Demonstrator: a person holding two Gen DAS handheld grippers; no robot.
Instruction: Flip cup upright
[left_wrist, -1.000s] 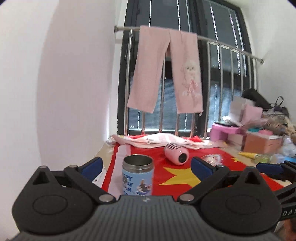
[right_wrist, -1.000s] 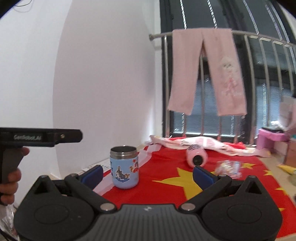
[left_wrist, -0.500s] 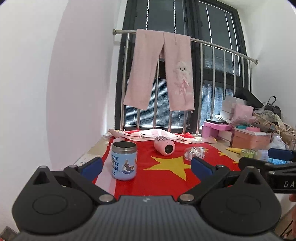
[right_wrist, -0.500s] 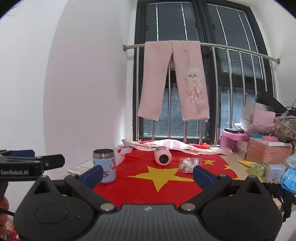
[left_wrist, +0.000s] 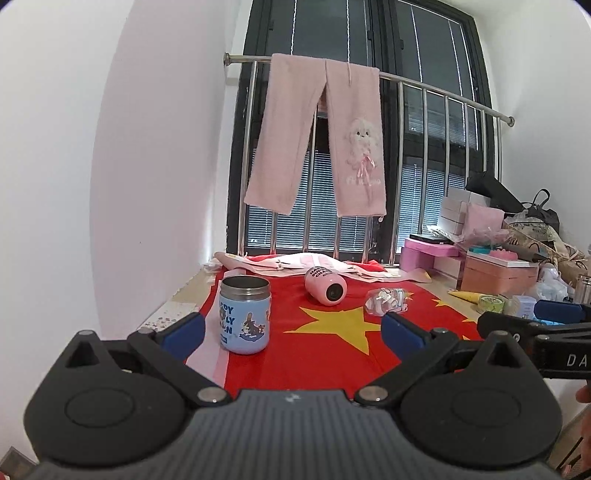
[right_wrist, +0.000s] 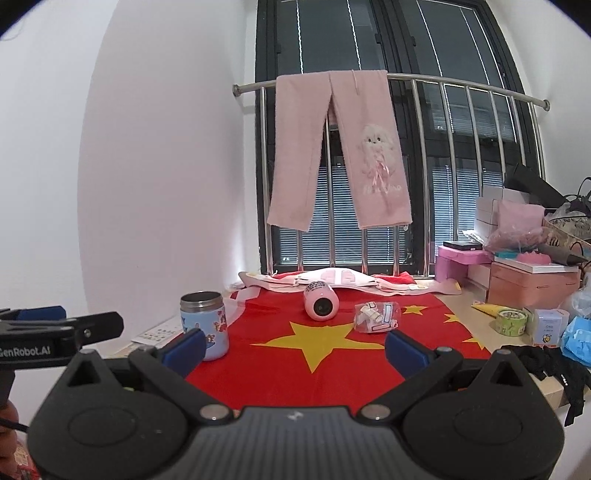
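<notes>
Left wrist: blue cup (left_wrist: 245, 314) upright beyond fingers (left_wrist: 183, 329).

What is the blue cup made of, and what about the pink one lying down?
The blue cup looks like metal: a shiny bare steel rim above a printed cartoon coating. The pink cup has a smooth matte pink shell, plastic or painted metal; I can't tell which.

Open red cloth (right_wrist: 295, 369) lay straight ahead at 12 o'clock, nothing on its near half. The blue cup (right_wrist: 204, 325) stood at 10 o'clock, the pink cup (right_wrist: 321, 303) lay dead ahead farther back, a clear packet (right_wrist: 376, 316) at 1 o'clock, and boxes (right_wrist: 528, 284) crowded 2 o'clock.
</notes>
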